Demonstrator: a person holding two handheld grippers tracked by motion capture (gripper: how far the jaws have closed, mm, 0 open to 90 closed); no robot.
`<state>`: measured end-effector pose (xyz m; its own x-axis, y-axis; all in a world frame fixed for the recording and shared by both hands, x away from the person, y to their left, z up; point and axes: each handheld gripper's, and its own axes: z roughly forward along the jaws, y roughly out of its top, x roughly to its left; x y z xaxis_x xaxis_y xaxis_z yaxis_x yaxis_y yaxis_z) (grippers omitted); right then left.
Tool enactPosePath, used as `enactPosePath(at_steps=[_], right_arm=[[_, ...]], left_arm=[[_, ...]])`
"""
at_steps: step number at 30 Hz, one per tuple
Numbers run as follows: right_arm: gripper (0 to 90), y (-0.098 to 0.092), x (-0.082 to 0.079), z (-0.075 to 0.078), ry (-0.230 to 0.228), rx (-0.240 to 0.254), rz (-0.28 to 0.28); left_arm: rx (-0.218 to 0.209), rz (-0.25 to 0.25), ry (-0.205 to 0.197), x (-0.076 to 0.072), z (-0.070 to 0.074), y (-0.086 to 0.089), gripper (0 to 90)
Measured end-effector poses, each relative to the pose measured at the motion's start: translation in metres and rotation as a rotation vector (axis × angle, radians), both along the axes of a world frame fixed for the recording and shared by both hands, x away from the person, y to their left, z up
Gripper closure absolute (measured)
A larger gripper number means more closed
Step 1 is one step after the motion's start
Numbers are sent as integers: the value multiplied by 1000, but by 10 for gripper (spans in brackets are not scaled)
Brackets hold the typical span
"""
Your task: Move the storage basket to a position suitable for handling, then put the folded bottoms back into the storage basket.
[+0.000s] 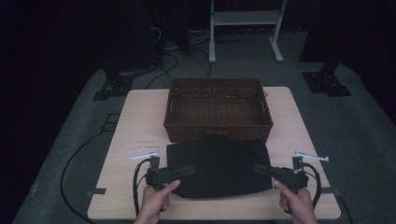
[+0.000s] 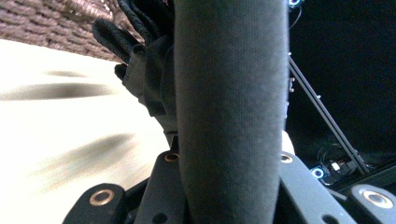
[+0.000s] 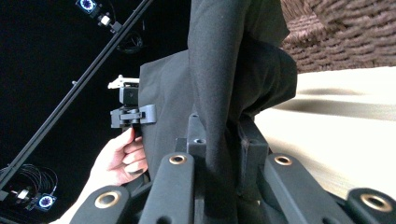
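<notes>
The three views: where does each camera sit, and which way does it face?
High view: above the person's side, looking forward and down on the table, basket and black cloth; both forearms enter below.
Left gripper view: on the left hand-held gripper, looking along jaws shut on the cloth, toward the basket.
Right gripper view: on the right hand-held gripper, jaws shut on the cloth; the other hand shows beyond.
Both gripper views share cloth, basket and table.
</notes>
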<state>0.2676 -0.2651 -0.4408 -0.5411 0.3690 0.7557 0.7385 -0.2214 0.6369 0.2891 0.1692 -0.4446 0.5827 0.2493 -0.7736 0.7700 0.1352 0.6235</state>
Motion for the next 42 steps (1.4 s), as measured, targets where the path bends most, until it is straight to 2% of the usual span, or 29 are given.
enactPosePath(at_steps=[1,5,11,20,26,28,31,42], right_arm=[[786,0,1,5,-3,0,3],[786,0,4,10,-7,11,6],[786,0,9,26,-33,-7,9],[786,4,16,32,-25,0,37],[786,7,21,41,-44,11,41],[786,7,25,49,-52,15,41],[785,8,30,56,-58,17,40],[785,8,46,80,-95,11,26]], left_arm=[[-3,-3,2,2,3,0,770],[-5,-6,-1,6,8,0,770],[-21,6,-5,9,11,-1,769],[-26,19,-4,9,15,4,769],[-35,26,-25,14,27,7,769],[-33,27,-50,17,36,8,770],[-37,33,-64,22,44,8,770],[-48,50,-90,39,63,7,770]])
